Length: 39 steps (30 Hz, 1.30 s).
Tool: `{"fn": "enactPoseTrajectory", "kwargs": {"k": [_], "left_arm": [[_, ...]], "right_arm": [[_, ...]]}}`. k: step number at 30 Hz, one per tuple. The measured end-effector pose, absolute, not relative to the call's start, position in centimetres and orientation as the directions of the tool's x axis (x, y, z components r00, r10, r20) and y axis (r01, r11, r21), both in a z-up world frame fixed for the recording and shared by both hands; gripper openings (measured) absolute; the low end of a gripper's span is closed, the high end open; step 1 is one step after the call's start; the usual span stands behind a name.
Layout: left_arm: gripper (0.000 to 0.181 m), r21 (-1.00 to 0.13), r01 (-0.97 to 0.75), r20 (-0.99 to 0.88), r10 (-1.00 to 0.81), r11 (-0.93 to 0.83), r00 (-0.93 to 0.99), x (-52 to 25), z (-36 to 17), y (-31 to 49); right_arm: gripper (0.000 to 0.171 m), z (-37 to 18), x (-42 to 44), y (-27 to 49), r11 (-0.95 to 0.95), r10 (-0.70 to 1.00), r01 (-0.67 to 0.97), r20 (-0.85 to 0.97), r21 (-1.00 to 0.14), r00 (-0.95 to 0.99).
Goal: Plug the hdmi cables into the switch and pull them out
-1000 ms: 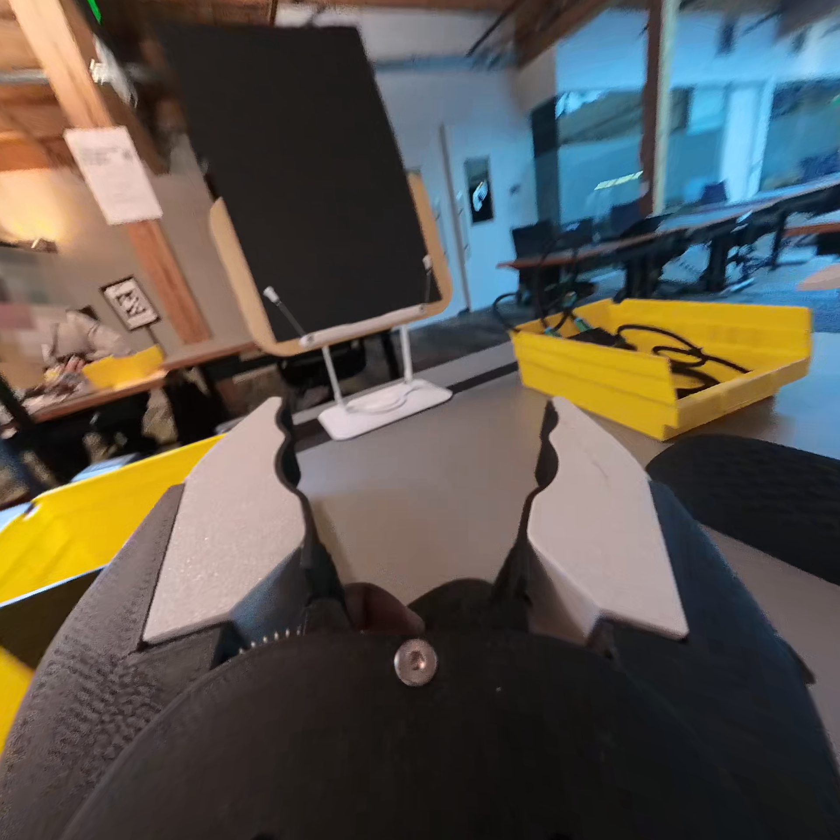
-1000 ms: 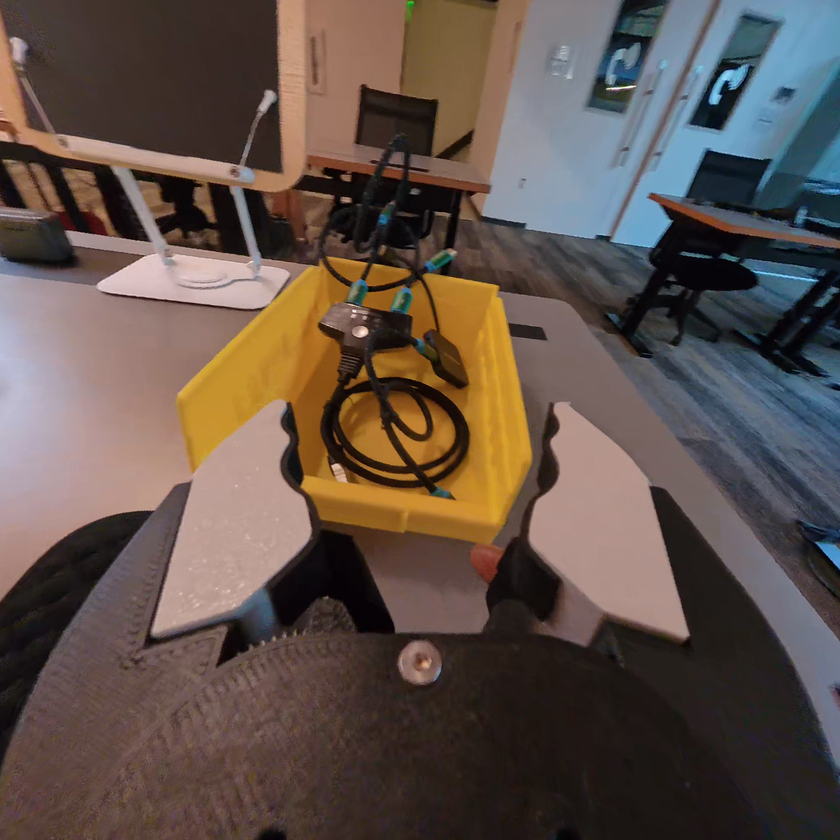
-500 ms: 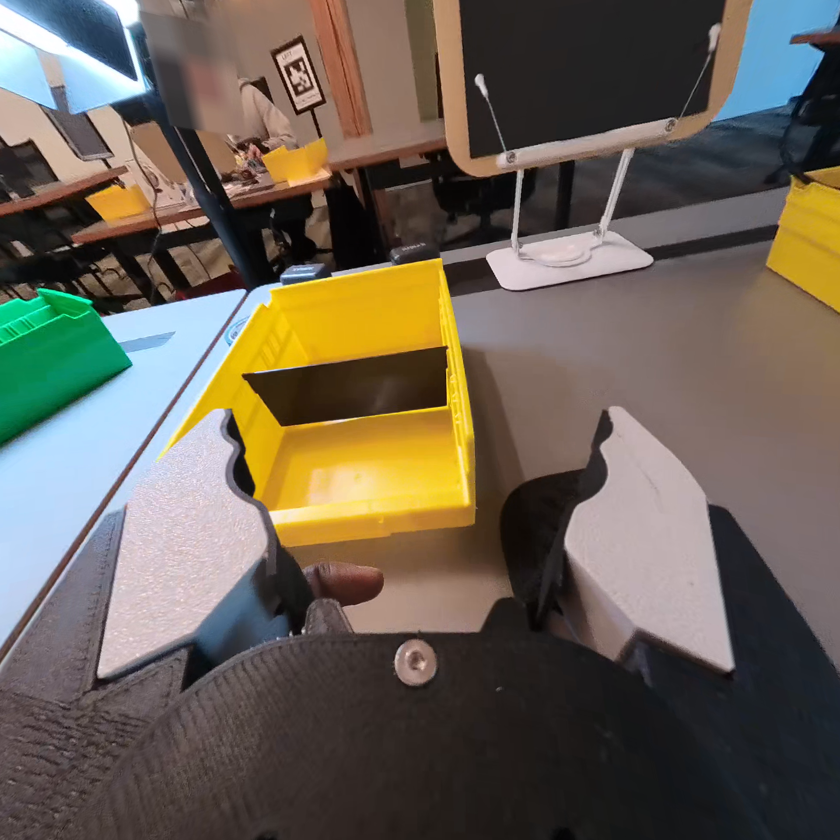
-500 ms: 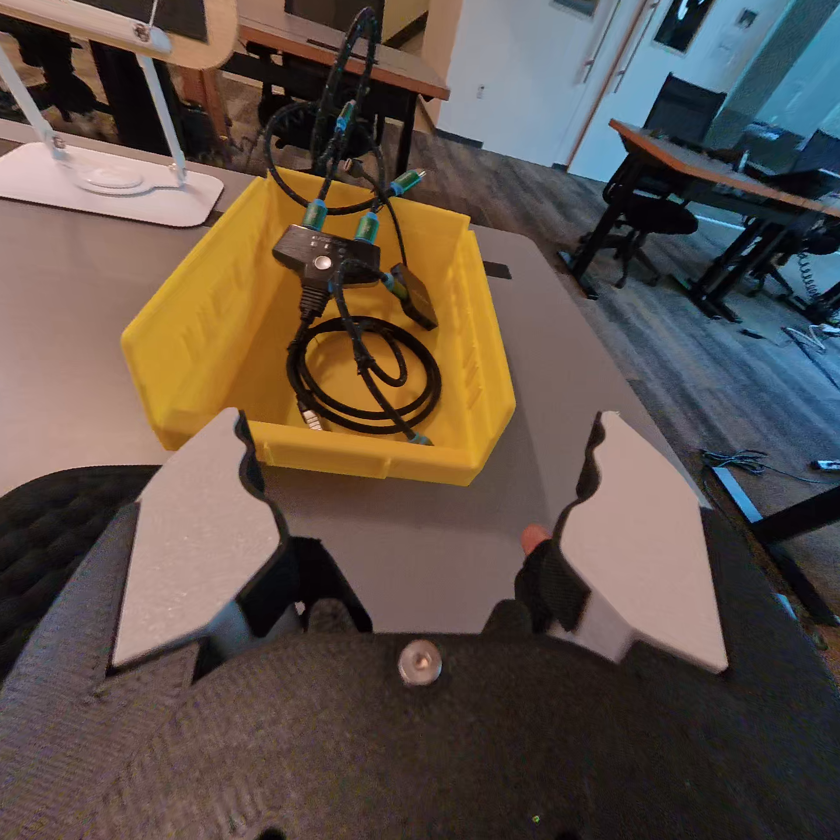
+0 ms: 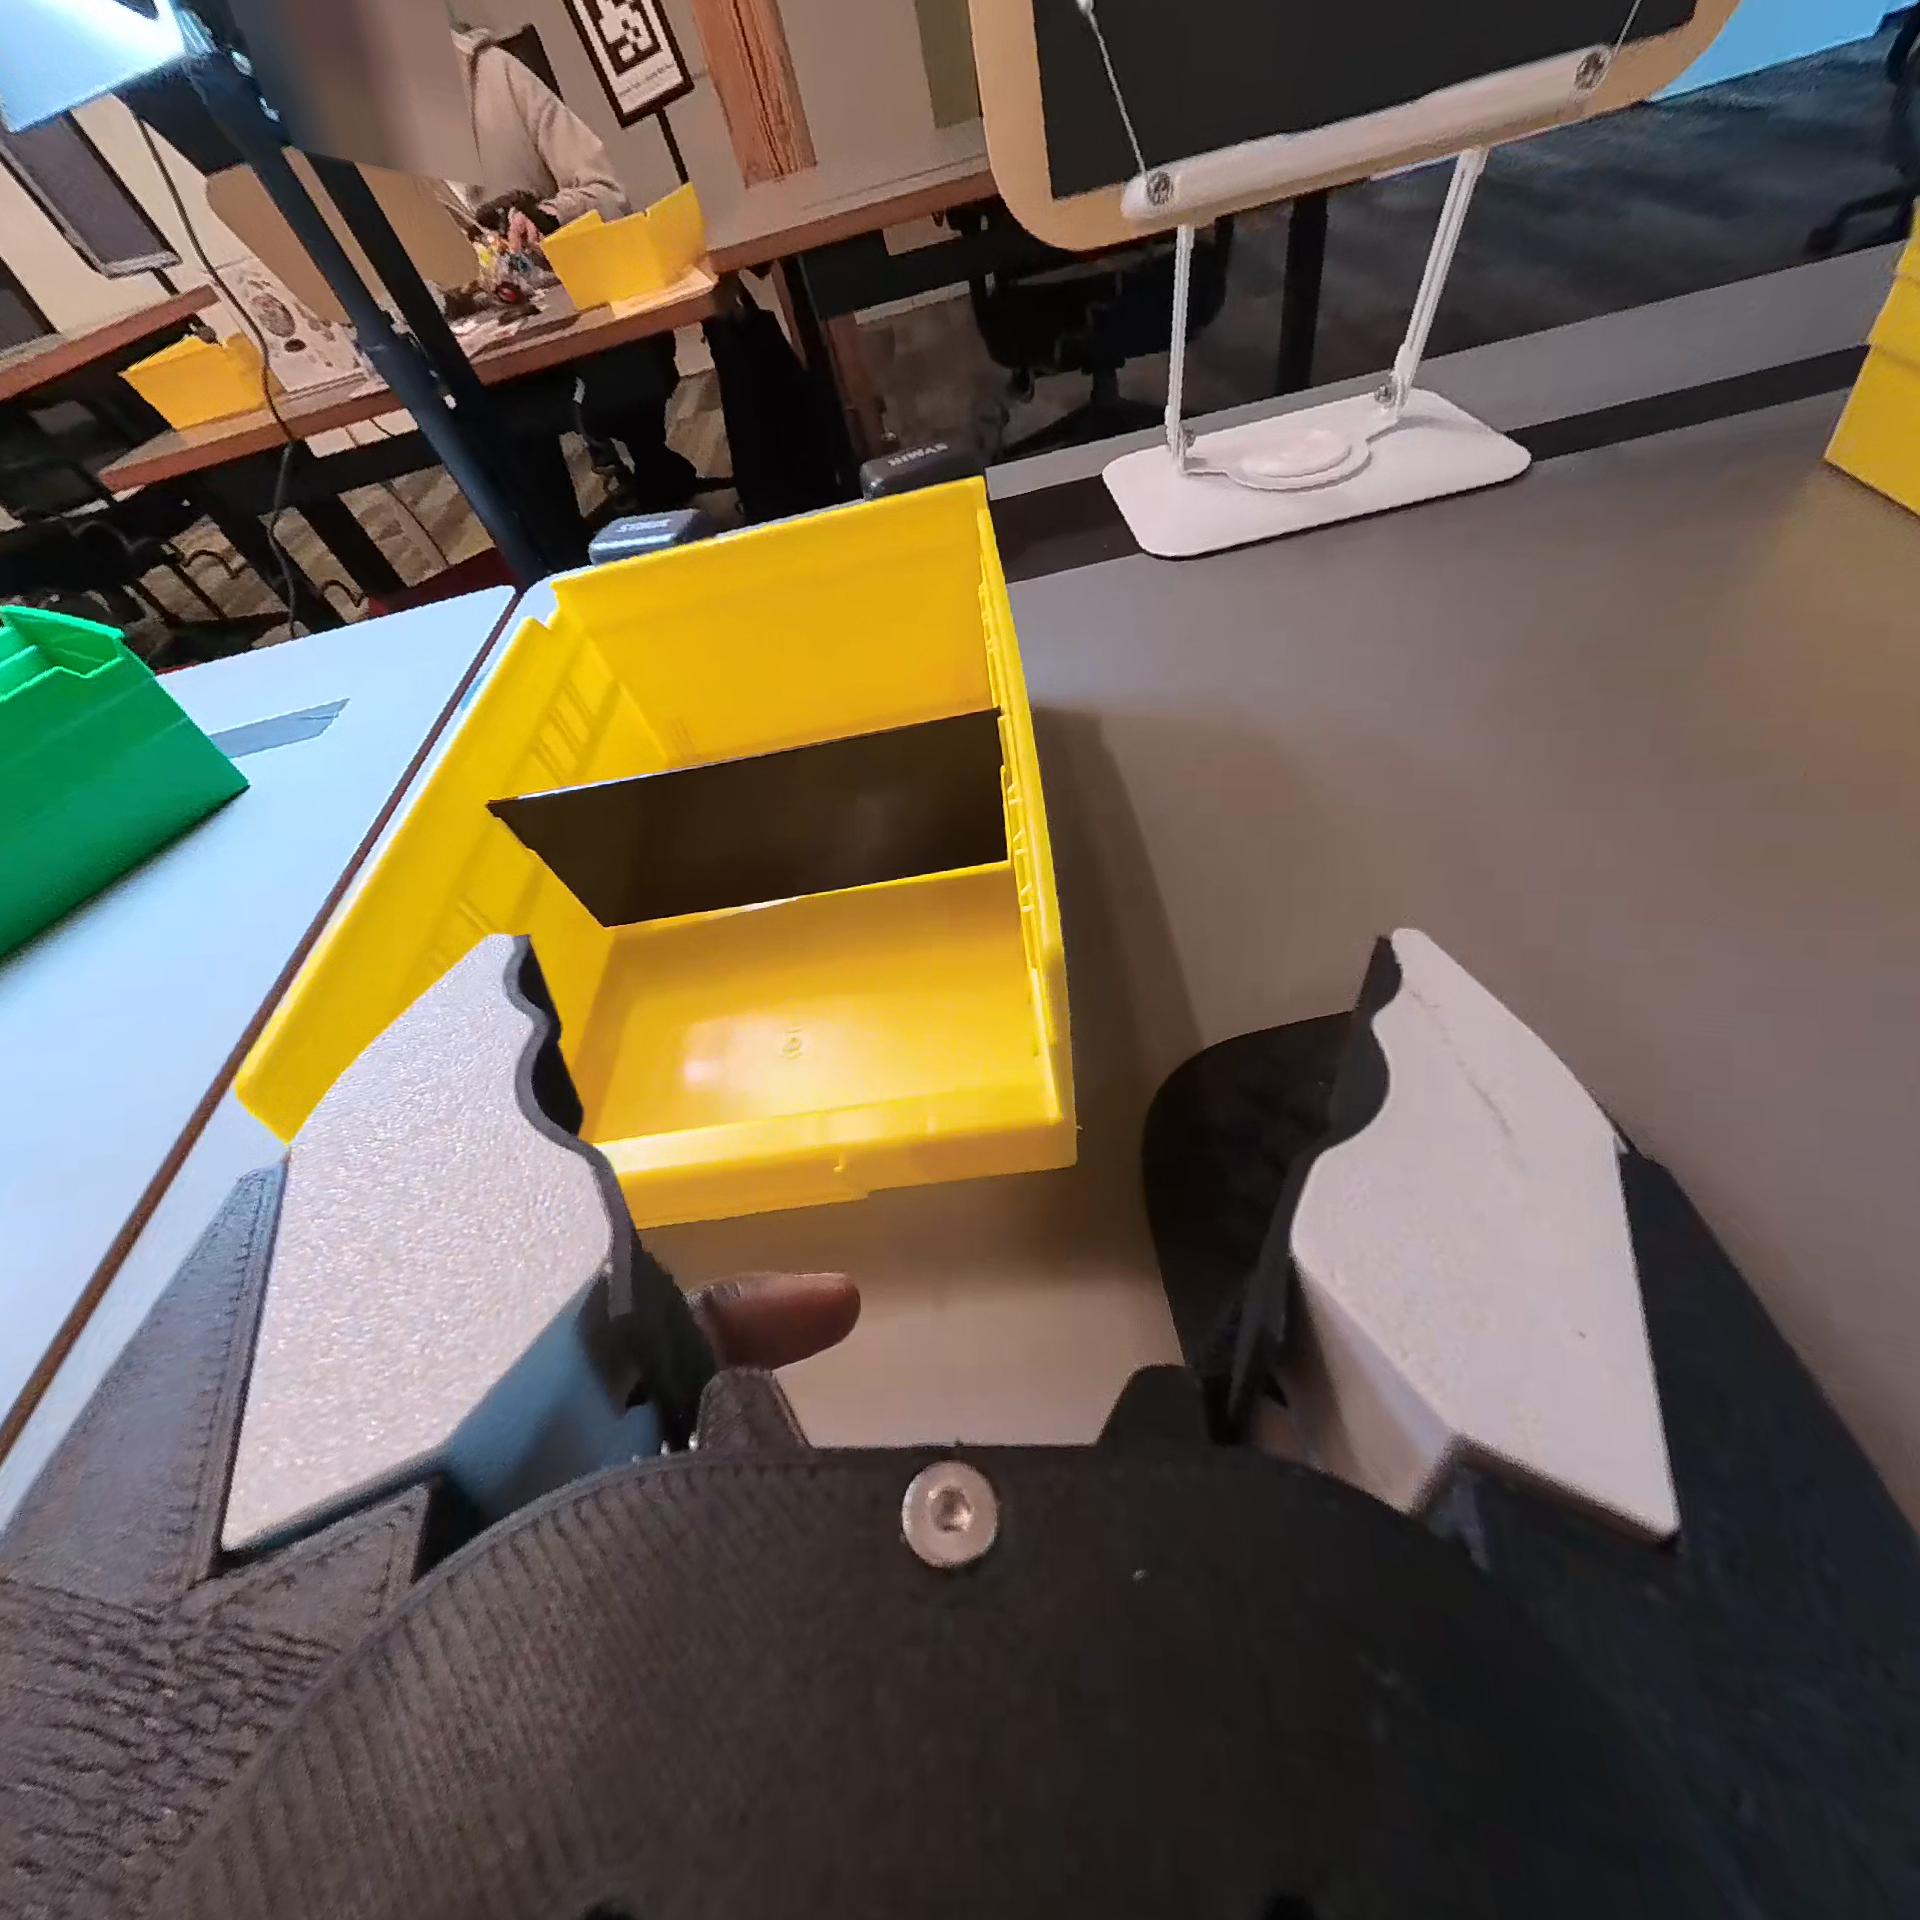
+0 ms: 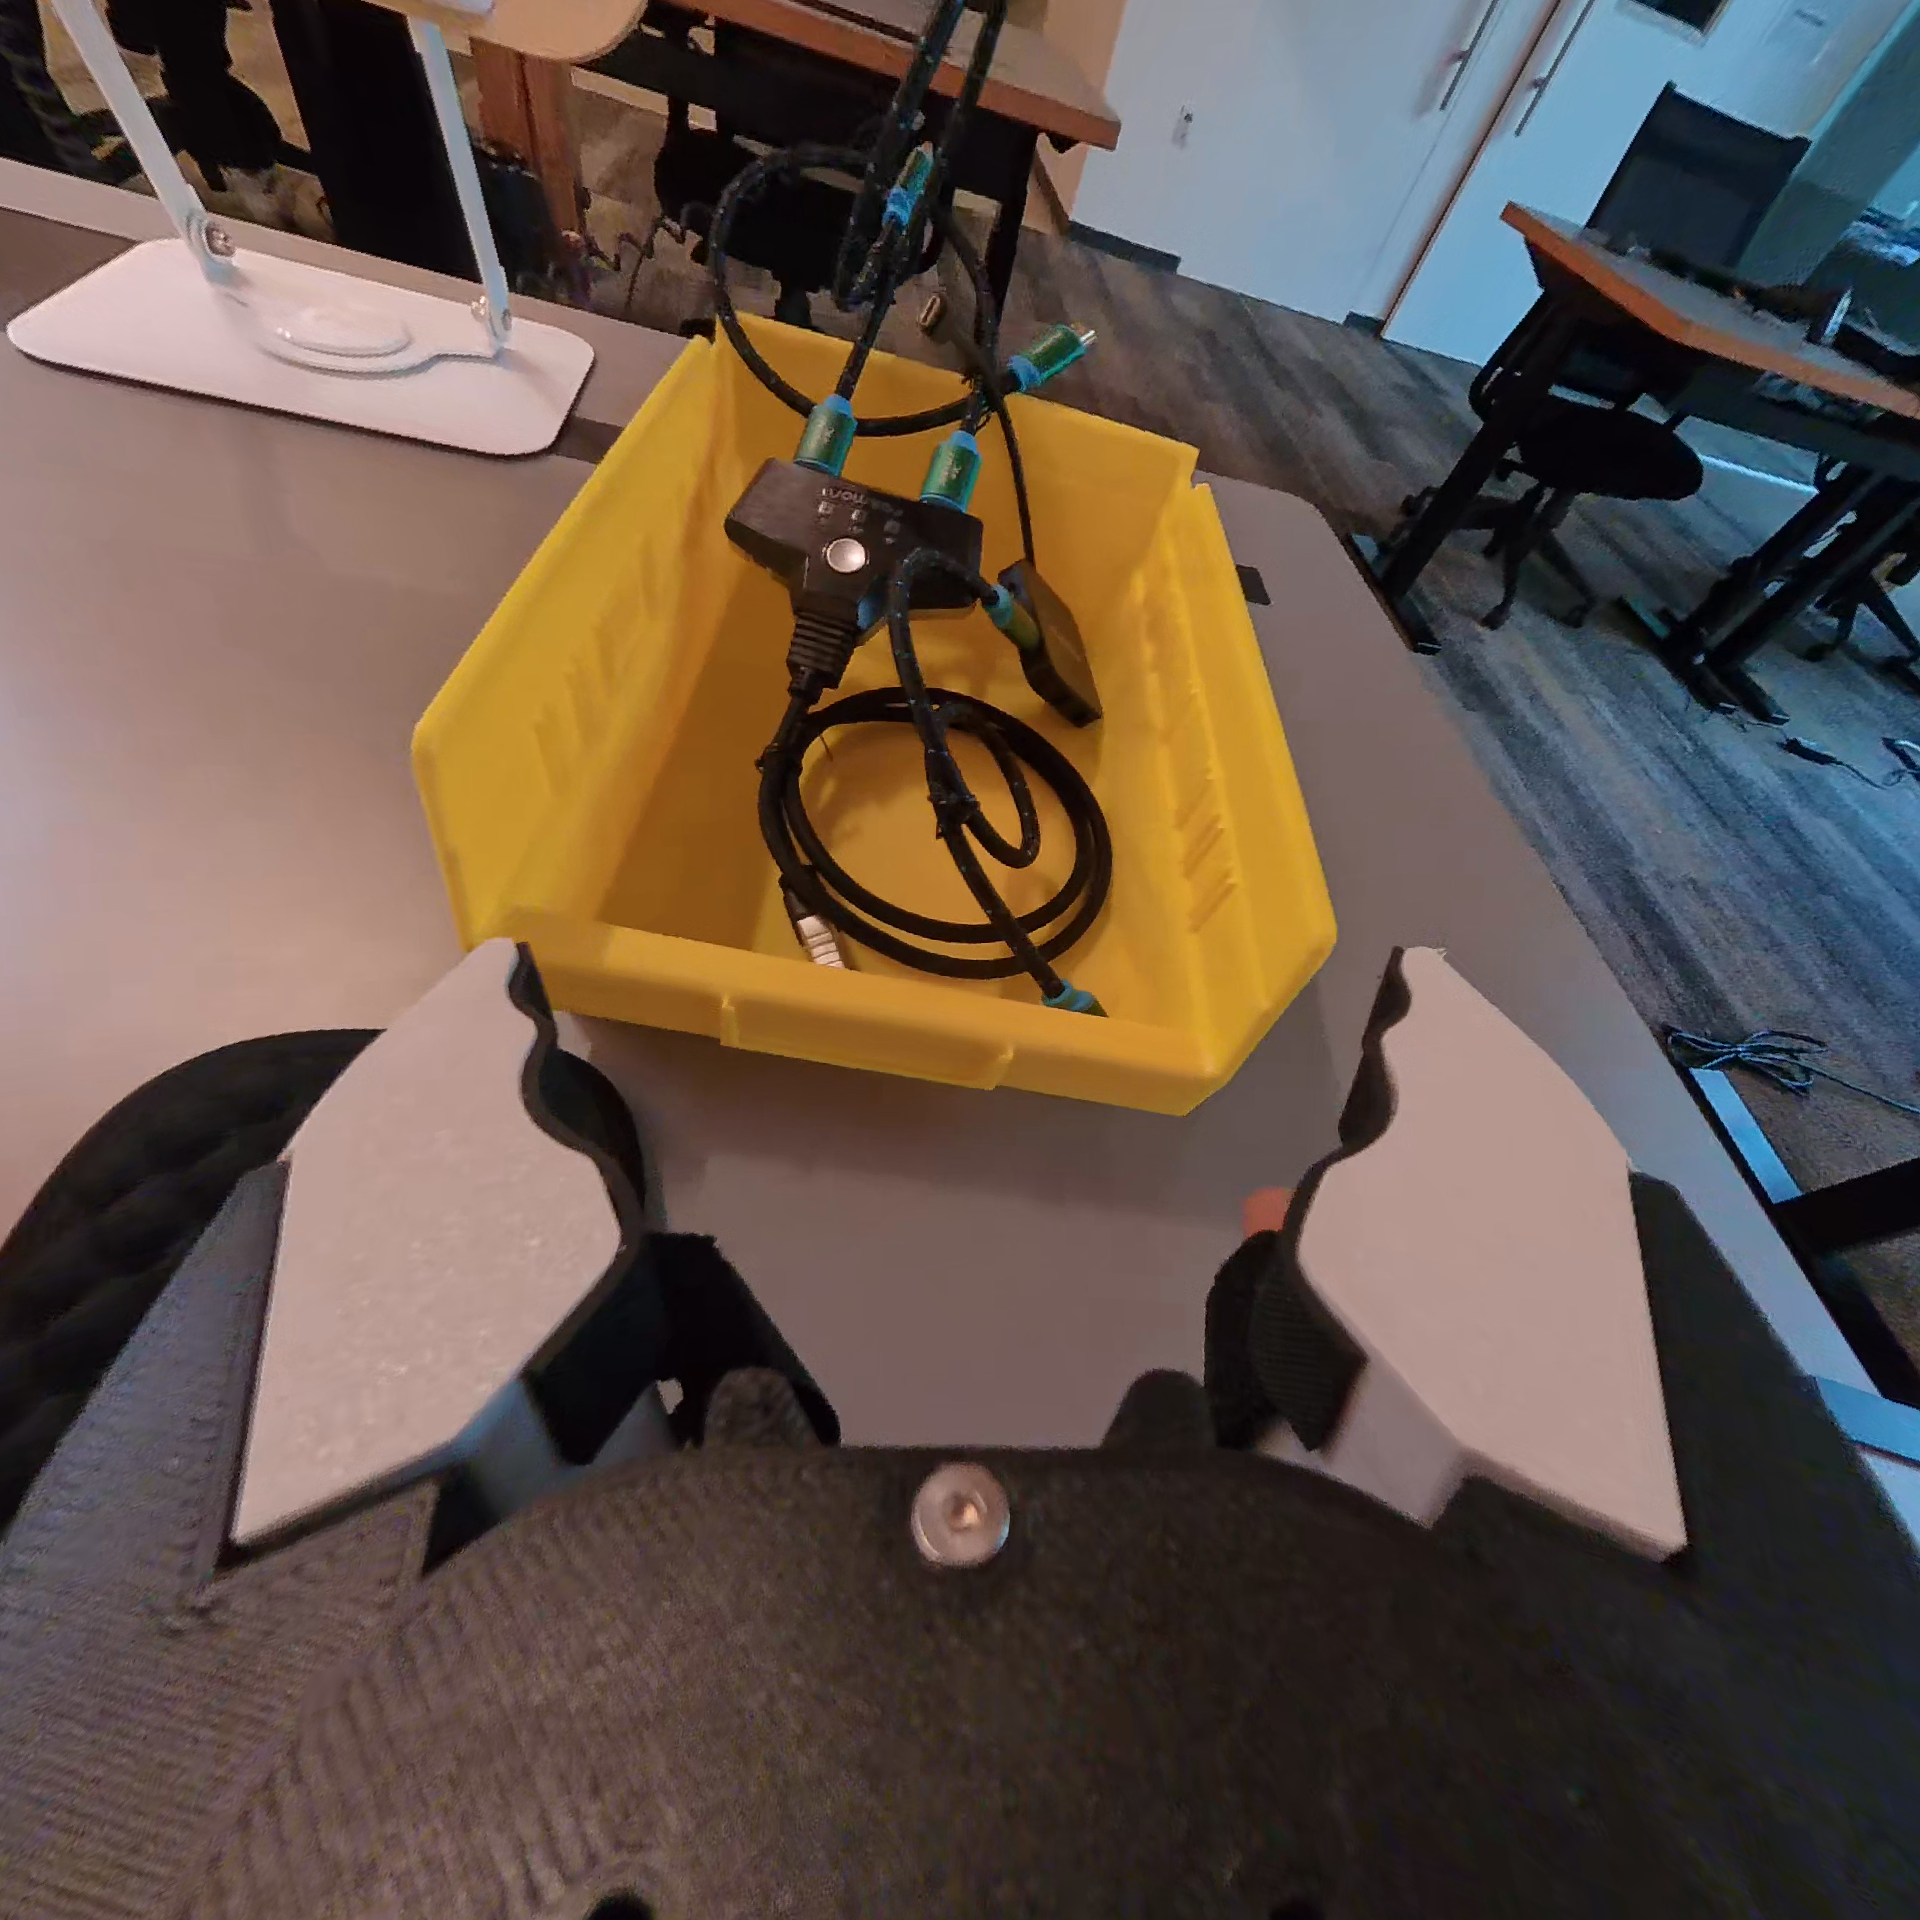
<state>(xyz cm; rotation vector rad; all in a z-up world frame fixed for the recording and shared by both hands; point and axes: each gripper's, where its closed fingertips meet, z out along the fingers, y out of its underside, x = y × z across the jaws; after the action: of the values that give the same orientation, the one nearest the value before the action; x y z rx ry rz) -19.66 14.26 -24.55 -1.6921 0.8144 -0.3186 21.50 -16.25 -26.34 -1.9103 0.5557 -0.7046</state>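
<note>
**Desk:** Where do you stand on the task?

**Operator:** At the very start, as I judge it. My right gripper point(image 6: 951, 1039) hangs over the grey tabletop point(image 6: 208, 665) just short of the near wall of a yellow plastic bin point(image 6: 582, 748), its jaws spread wide with nothing between them. My left gripper point(image 5: 951, 1029) is likewise released and empty, facing a second yellow plastic bin with a black divider panel point(image 5: 790, 1153) on the left side of the table; nothing lies in the near compartment, and I can't see the floor behind the divider.

**Desk:** And the switch?

**Operator:** The small black HDMI switch box with a round silver button point(image 6: 847, 540) lies toward the far end of the right-hand bin. Two black braided cables with green-sleeved plugs point(image 6: 826, 436) appear seated in its far edge. Another green plug point(image 6: 1049, 353) pokes up loose above the far rim, and one more point(image 6: 1075, 1003) lies at the near wall beside the coiled black lead point(image 6: 935, 831). A second small black box point(image 6: 1055, 644) rests against the right wall.

**Desk:** So what's left?

**Operator:** Everything that I can check: I'm touching nothing yet. With two plugs looking seated, pulling seems the likeliest next step, but I'd have to reach into the bin first and steady the switch.
</note>
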Motion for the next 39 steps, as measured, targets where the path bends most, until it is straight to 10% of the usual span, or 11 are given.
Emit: {"fn": "enactPoseTrajectory", "kwargs": {"k": [16, 21, 25, 35, 39], "left_arm": [[0.086, -0.912, -0.403, -0.190, -0.795, -0.074, 0.576, -13.8, -30.6, 16.4], [0.061, -0.882, -0.462, -0.212, -0.802, -0.088, 0.558, -13.0, -32.2, 16.9], [0.023, -0.883, -0.460, -0.242, -0.748, -0.094, 0.618, -13.5, -32.0, 18.3], [0.006, -0.911, -0.398, -0.235, -0.651, -0.112, 0.722, -14.0, -31.6, 19.9], [0.029, -0.928, -0.358, -0.181, -0.716, -0.102, 0.674, -13.3, -31.2, 18.7]], "right_arm": [[0.109, -30.6, 17.9, -7.8, -0.497, -0.405, -0.064, 0.166, -0.865, 0.899], [0.078, -32.1, 17.8, -5.6, -0.548, -0.347, -0.043, 0.180, -0.835, 0.920], [0.016, -32.8, 17.2, -4.3, -0.575, -0.260, 0.007, 0.191, -0.818, 0.947], [0.019, -32.8, 14.3, -1.2, -0.608, -0.151, 0.135, 0.281, -0.783, 0.948], [0.021, -32.8, 11.0, 1.0, -0.613, -0.080, 0.186, 0.294, -0.768, 0.952]]}}
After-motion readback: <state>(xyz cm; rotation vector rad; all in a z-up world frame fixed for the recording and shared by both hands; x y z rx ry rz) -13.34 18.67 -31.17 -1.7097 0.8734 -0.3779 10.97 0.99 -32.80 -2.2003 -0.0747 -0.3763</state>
